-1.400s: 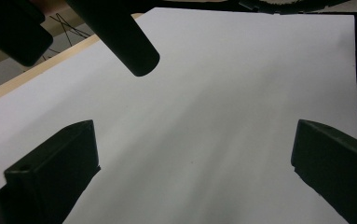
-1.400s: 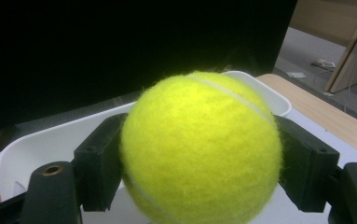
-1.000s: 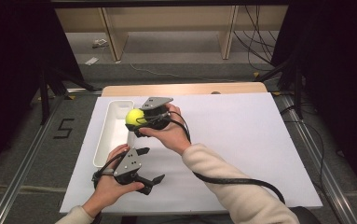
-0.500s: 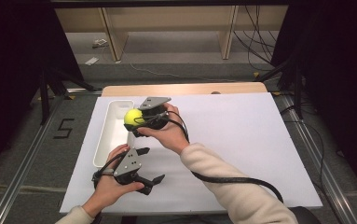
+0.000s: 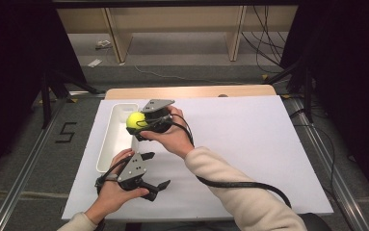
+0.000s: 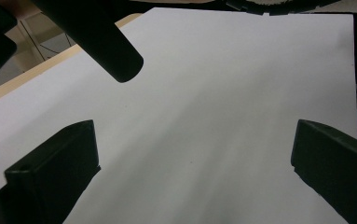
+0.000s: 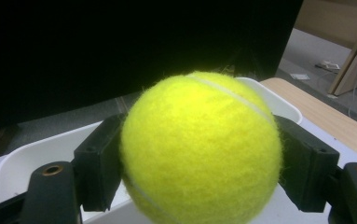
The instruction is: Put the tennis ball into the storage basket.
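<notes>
A yellow tennis ball [image 5: 135, 120] [image 7: 199, 149] sits between the jaws of my right gripper [image 5: 138, 123] [image 7: 199, 163], which is shut on it and holds it above the right side of a long white tray [image 5: 113, 144] [image 7: 22, 163]. My left gripper [image 5: 156, 171] [image 6: 192, 168] rests low over the white sheet [image 5: 249, 144] [image 6: 204, 107] near the table's front, just right of the tray's near end. Its jaws stand wide open with nothing between them.
The white sheet covers most of a wooden table [image 5: 191, 91]. A black cable [image 5: 240, 184] trails from the right gripper along the sleeve. Metal rails [image 5: 23, 178] flank the table, and shelving legs [image 5: 117, 38] stand on the floor beyond.
</notes>
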A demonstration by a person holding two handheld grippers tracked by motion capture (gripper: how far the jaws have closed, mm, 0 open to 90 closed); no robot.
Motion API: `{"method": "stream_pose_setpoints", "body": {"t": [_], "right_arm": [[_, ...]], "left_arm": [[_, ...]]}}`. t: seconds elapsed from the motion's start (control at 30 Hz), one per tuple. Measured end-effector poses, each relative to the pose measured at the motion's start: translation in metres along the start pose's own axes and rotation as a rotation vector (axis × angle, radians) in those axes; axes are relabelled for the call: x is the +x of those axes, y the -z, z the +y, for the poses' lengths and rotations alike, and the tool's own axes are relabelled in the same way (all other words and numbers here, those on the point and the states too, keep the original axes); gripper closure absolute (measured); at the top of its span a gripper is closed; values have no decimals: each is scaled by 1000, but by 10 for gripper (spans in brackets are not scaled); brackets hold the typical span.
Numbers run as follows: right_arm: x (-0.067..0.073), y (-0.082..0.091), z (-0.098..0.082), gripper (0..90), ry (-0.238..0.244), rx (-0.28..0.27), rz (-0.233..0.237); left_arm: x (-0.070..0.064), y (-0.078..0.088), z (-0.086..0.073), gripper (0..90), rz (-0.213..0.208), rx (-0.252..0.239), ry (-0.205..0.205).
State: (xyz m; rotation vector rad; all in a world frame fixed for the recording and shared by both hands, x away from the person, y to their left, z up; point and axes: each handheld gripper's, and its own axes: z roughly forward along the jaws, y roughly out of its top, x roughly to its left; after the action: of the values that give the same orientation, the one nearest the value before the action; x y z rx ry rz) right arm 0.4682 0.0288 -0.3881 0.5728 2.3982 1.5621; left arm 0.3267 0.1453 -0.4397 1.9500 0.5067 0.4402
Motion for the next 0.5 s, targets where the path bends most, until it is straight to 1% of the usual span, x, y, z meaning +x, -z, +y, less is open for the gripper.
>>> {"method": "stream_pose_setpoints", "body": {"t": [0.37, 0.5], "right_arm": [[1, -2, 2, 261, 0, 6, 7], [1, -4, 2, 261, 0, 0, 5]], "left_arm": [[0, 0, 0, 3, -1, 1, -1], [0, 0, 0, 3, -1, 1, -1]]}}
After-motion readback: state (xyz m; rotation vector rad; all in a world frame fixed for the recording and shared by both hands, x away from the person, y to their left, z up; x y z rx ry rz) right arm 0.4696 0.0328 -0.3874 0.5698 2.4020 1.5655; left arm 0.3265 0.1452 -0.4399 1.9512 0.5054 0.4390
